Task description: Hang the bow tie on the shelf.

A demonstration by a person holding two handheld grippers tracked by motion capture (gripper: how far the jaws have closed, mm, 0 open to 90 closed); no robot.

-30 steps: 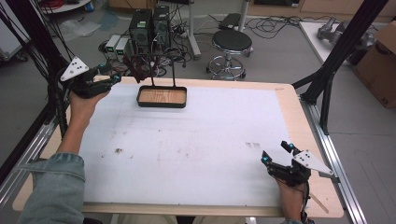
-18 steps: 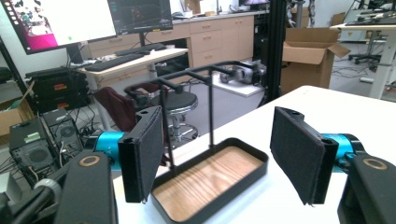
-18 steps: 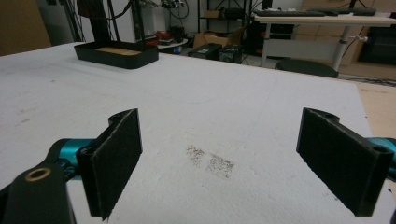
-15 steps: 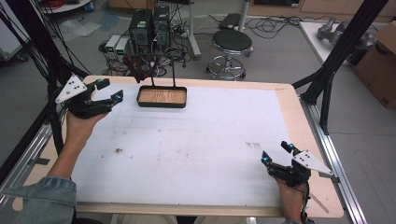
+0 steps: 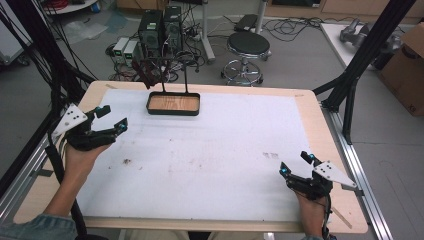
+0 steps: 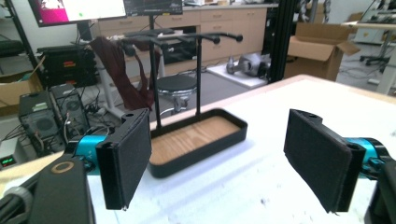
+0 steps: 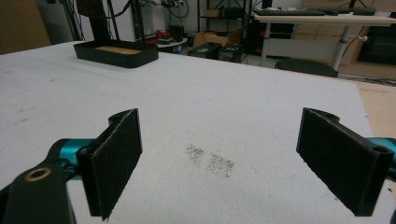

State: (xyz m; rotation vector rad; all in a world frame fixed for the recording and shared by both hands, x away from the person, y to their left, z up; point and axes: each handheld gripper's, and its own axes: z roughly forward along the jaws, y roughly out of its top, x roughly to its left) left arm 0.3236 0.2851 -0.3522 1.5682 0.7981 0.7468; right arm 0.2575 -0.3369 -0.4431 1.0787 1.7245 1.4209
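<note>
A black tray with a wooden floor (image 5: 173, 104) stands at the far side of the white mat, with a black peg rack (image 5: 175, 62) rising from it. A dark red cloth (image 5: 150, 73) hangs from the rack's left peg and shows again in the left gripper view (image 6: 122, 73). My left gripper (image 5: 114, 118) hovers at the mat's left edge, short of the tray (image 6: 198, 140). Its jaws have just been opening and now stand wide, with nothing between them (image 6: 219, 149). My right gripper (image 5: 295, 163) rests open at the near right corner, empty, over a dark smudge (image 7: 211, 161).
The white mat (image 5: 220, 150) has faint stains near its left and right sides. Beyond the far table edge are a round stool (image 5: 248, 45) and computer boxes (image 5: 160, 25) on the floor. Black frame posts (image 5: 350, 85) flank the table, and a cardboard box (image 5: 407, 60) sits at the right.
The left hand has drawn back from beside the rack toward the person along the mat's left edge, and its jaws have spread wider. The right hand has not moved.
</note>
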